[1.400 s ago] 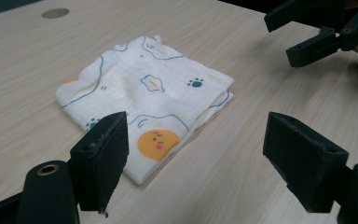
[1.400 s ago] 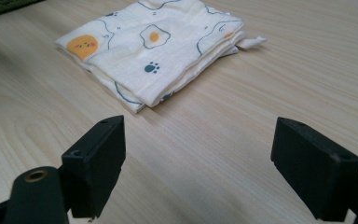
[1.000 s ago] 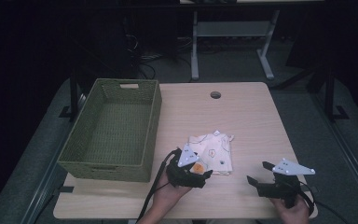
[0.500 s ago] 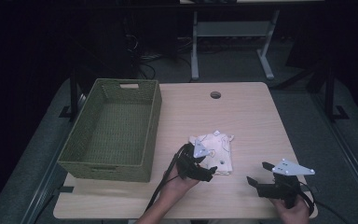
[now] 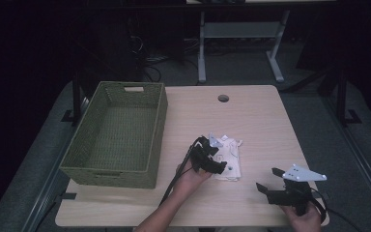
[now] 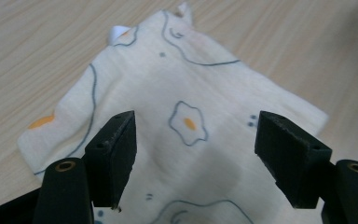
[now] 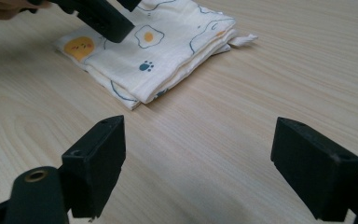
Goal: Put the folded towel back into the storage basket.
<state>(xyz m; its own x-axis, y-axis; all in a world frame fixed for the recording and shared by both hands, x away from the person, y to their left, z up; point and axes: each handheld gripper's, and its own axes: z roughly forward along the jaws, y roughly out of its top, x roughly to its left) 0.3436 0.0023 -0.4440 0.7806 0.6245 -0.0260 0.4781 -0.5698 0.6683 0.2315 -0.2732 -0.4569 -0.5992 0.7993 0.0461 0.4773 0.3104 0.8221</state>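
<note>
- Cloth (image 5: 228, 159), folded and printed with fried eggs, lies flat on my tabletop (image 5: 261, 121), nearer the front edge than the back, just right of the green woven basket (image 5: 121, 133).
- My left gripper (image 6: 193, 144) hangs low over the cloth; its jaws have just been closing a little, yet they stand apart, pads clear of the fabric.
- My right gripper (image 7: 200, 172) sits by the front right corner, jaws wide, bare wood between them, cloth well ahead.
</note>
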